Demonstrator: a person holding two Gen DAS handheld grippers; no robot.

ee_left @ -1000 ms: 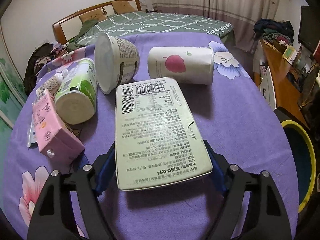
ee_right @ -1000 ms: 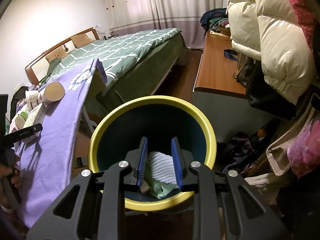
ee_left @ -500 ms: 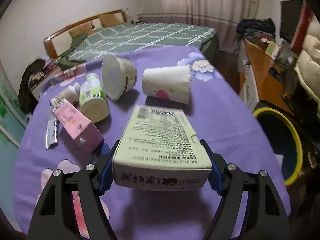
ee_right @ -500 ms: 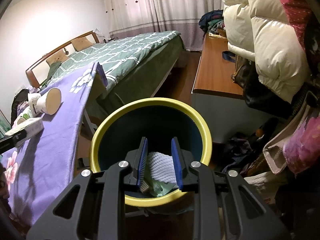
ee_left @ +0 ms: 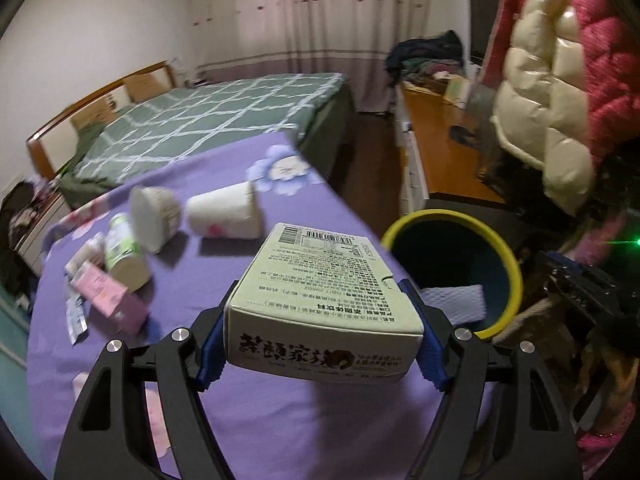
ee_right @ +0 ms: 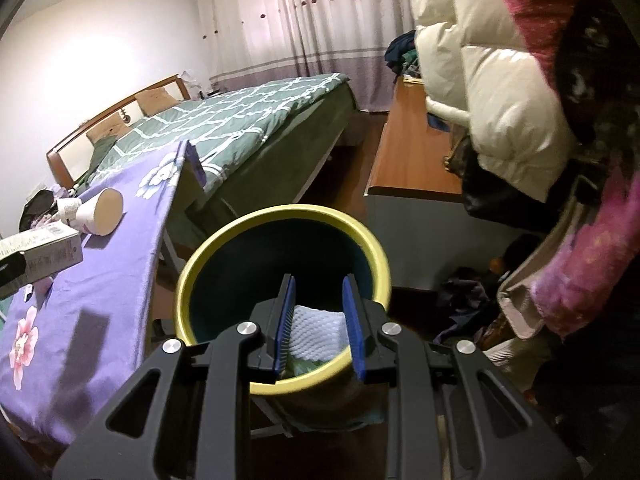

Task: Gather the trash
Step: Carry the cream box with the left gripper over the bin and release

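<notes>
Our left gripper (ee_left: 322, 320) clamped the pale green printed cardboard carton (ee_left: 320, 292) above the purple flowered tablecloth (ee_left: 280, 420). At two o'clock stood the round yellow-rimmed dark bin (ee_left: 508, 256) holding white foam netting (ee_left: 452, 300). Our right gripper (ee_right: 318, 328) hung over that bin (ee_right: 280, 216), jaws partly apart, gripping nothing.
</notes>
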